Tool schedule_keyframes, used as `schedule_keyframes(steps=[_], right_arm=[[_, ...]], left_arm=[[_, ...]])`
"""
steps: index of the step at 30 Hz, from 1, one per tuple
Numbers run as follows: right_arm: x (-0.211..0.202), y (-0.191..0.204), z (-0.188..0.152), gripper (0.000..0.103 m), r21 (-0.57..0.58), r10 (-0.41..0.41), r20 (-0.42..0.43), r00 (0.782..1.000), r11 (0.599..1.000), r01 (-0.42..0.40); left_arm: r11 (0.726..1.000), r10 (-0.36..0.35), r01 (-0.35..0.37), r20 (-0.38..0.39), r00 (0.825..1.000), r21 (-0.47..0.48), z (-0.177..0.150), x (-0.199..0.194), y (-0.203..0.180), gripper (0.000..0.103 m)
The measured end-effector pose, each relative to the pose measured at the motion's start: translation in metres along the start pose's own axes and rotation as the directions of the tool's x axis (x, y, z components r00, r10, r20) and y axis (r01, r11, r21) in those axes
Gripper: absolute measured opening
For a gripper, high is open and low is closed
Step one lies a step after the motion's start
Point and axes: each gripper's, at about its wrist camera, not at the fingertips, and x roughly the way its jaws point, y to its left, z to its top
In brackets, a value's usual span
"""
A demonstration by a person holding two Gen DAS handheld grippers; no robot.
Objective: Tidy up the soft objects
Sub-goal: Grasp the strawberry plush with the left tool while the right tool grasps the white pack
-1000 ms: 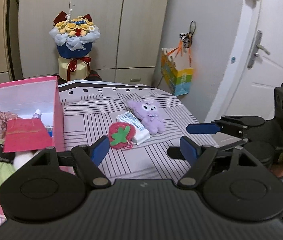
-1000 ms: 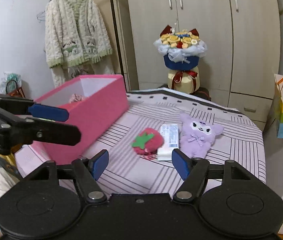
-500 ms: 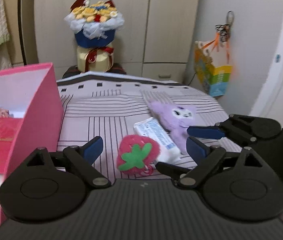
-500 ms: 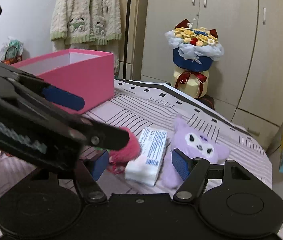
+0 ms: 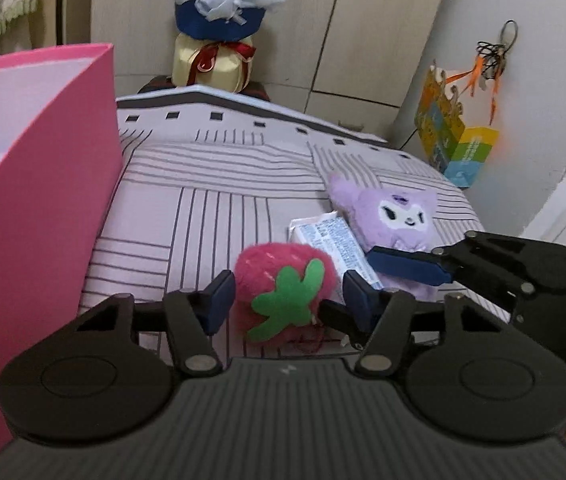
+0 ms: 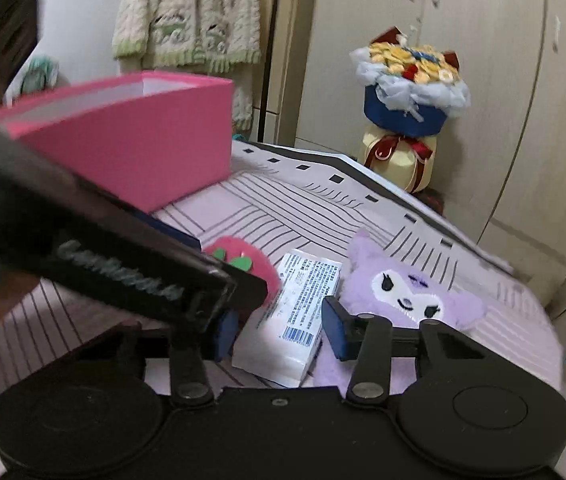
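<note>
Both grippers have dropped closer. The left gripper (image 5: 285, 294), jaws just closing, brackets the strawberry plush (image 5: 283, 288) (contact seemingly made); the right gripper (image 6: 279, 330) narrows around the tissue pack (image 6: 299, 312), grip uncertain; pink box (image 5: 43, 184) left.

On the bed (image 5: 219, 184) ahead of me: strawberry plush (image 5: 283, 288) leftmost, tissue pack (image 5: 333, 240) touching its right, rabbit plush (image 5: 395, 220) right of that; storage box (image 5: 43, 200) far left; bouquet (image 5: 223, 20) behind.

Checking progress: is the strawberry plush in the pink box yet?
Out. The strawberry plush lies on the striped cover, between the left gripper's pads; the pink box stands beside.
</note>
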Motion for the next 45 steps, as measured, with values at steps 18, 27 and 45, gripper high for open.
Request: schedule_keyframes(steps=[18, 27, 45], right_arm=[[0.005, -0.010, -0.004, 0.045, 0.254, 0.005, -0.043, 0.999, 0.967, 0.006], [-0.027, 0.015, -0.014, 0.045, 0.313, -0.011, -0.020, 1.000, 0.950, 0.016], [-0.109, 0.067, -0.046, 0.044, 0.381, -0.093, 0.012, 0.996, 0.921, 0.082]], left_arm=[[0.999, 0.021, -0.018, 0.063, 0.998, -0.042, -0.011, -0.011, 0.006, 0.040], [0.999, -0.021, 0.023, 0.075, 0.997, -0.023, -0.028, -0.039, 0.005, 0.040], [0.991, -0.125, 0.121, 0.073, 0.989, 0.062, -0.074, -0.104, 0.011, 0.039]])
